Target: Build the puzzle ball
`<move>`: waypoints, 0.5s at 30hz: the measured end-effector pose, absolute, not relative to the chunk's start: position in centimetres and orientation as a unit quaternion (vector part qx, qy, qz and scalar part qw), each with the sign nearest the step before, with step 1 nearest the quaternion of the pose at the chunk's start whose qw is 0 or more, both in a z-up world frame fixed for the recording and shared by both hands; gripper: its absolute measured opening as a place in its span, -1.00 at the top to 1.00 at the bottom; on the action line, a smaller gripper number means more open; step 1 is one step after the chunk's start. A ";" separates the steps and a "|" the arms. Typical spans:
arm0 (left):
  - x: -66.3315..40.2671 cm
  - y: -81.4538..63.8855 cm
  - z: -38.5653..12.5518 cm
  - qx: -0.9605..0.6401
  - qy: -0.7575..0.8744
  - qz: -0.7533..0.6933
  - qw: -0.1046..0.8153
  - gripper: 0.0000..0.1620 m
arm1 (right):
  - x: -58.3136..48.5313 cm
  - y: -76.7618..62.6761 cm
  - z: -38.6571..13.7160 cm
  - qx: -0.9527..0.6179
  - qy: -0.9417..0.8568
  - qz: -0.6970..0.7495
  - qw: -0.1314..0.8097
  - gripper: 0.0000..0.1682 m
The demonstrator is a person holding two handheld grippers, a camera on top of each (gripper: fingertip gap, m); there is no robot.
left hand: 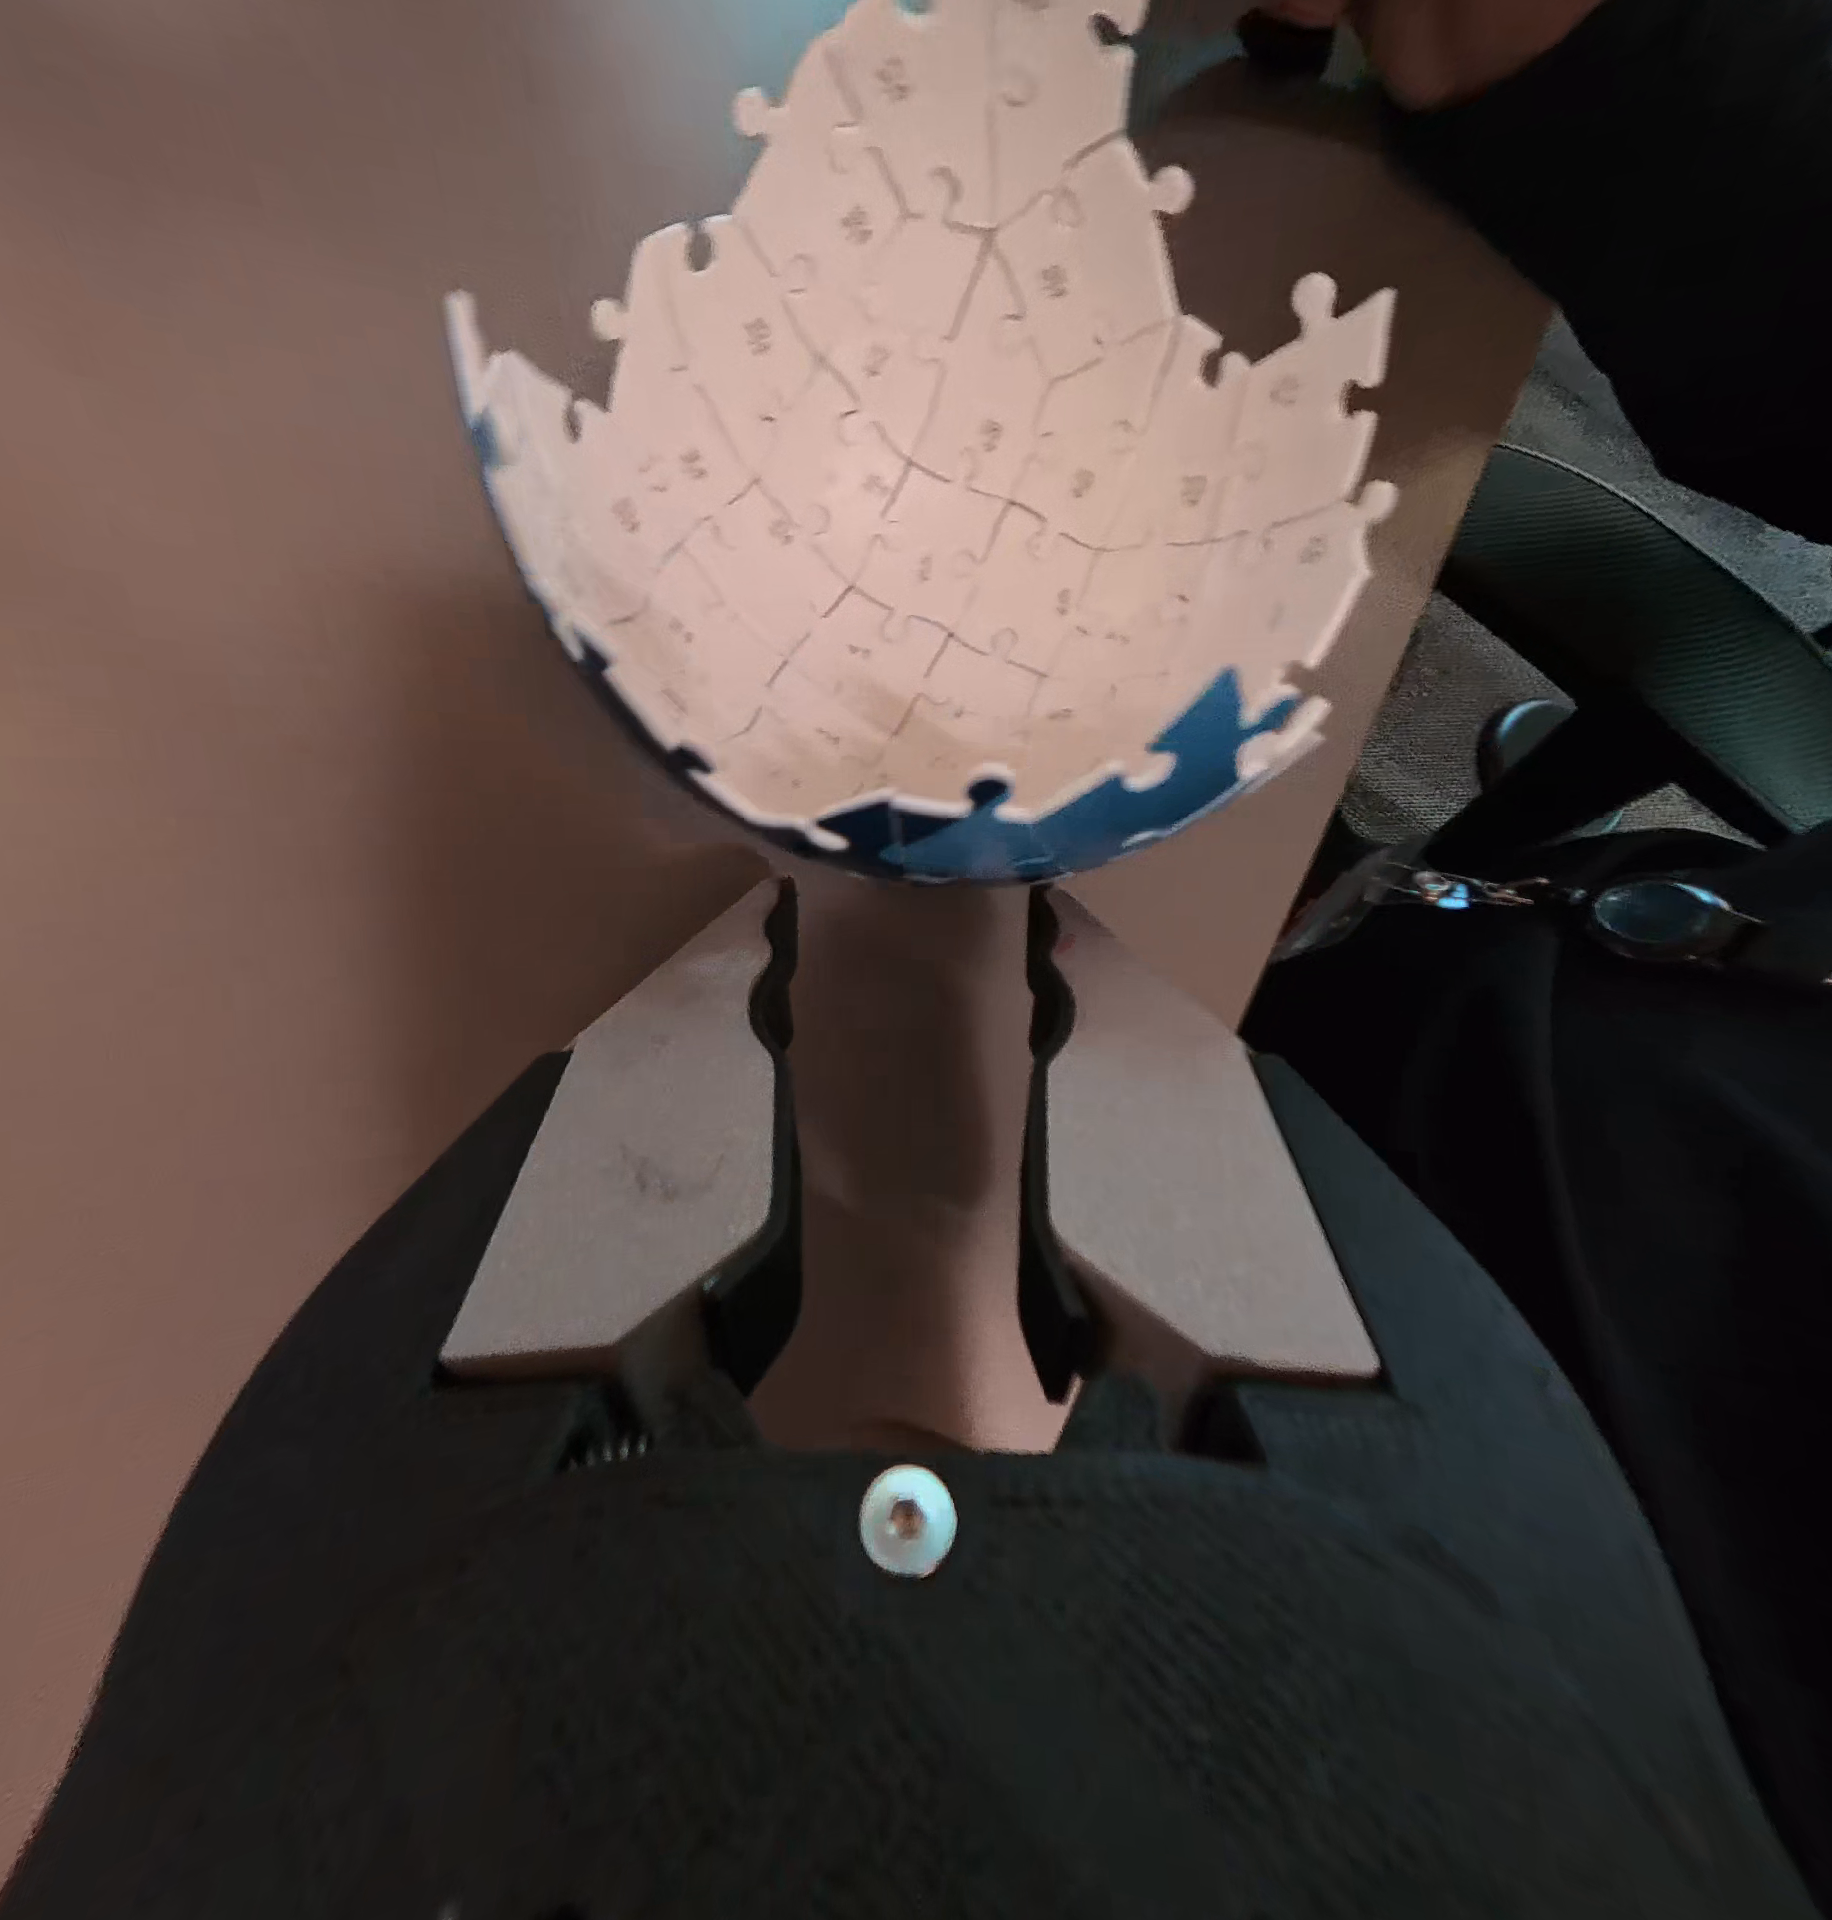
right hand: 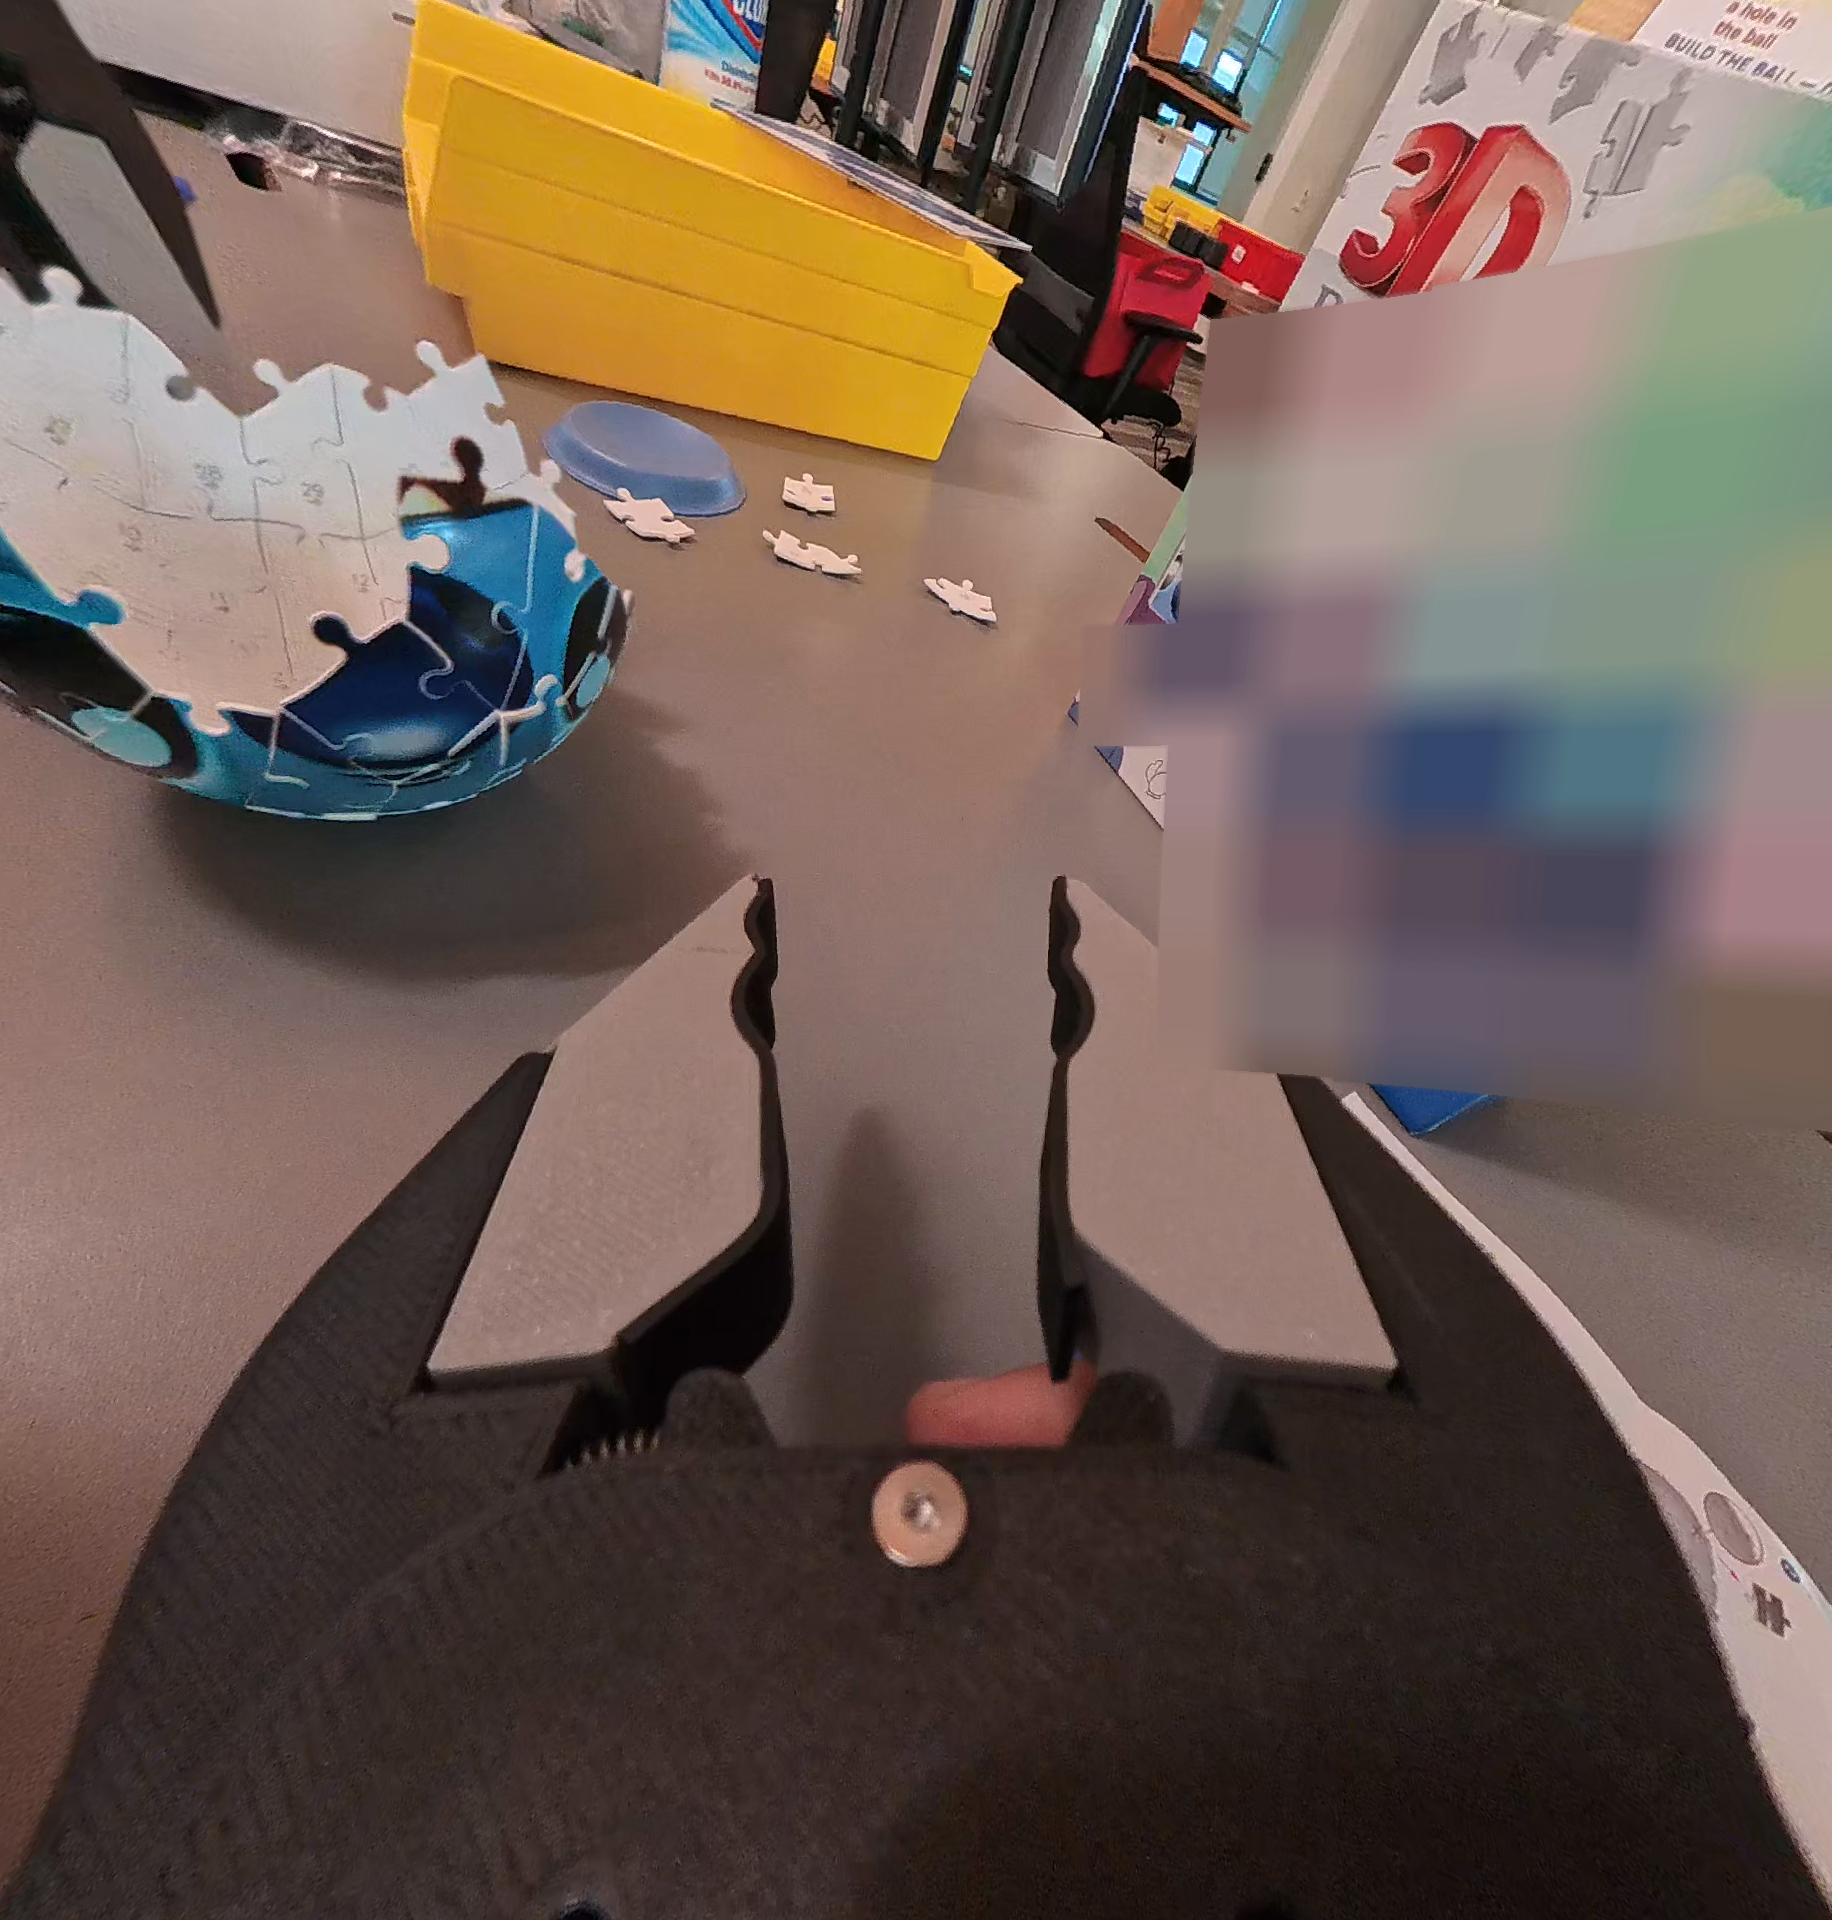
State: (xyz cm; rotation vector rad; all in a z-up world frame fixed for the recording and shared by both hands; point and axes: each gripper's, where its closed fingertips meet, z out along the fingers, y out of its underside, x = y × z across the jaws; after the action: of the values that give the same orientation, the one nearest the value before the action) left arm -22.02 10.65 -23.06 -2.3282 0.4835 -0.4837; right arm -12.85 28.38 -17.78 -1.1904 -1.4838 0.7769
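Note:
The half-built puzzle ball (left hand: 933, 499) is a bowl-shaped shell, white inside and blue outside, resting on the table. In the left wrist view it lies just beyond my left gripper (left hand: 912, 894), which is open and empty, its tips near the shell's blue lower rim. In the right wrist view the shell (right hand: 268, 582) sits at the left, and the other gripper's dark finger (right hand: 112, 187) shows above it. My right gripper (right hand: 912, 894) is open and empty over bare table. Several loose white pieces (right hand: 813, 551) lie farther ahead.
A blue round stand (right hand: 642, 457) lies beside the loose pieces. Stacked yellow bins (right hand: 704, 281) stand behind them. The puzzle box (right hand: 1463, 208) stands at the right, a printed sheet (right hand: 1722, 1538) below it. The table edge (left hand: 1411, 665) and a chair (left hand: 1639, 623) are to the right. Spacing between my two grippers at the tips: around 20 cm.

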 end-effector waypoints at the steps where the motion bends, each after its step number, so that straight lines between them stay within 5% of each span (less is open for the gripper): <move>1: -21.6 10.4 -22.9 -0.898 0.194 -0.187 0.349 0.47 | -12.9 28.4 -17.8 -0.496 -0.618 0.323 0.517 0.41; 15: -17.8 9.3 -24.4 -0.897 0.244 -0.178 0.323 0.44 | -12.8 28.4 -17.8 -0.495 -0.619 0.321 0.518 0.41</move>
State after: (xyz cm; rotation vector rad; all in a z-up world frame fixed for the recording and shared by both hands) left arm -17.81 9.31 -24.40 -2.3540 0.6400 -0.4683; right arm -12.83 28.40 -17.82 -1.1892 -1.4865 0.7705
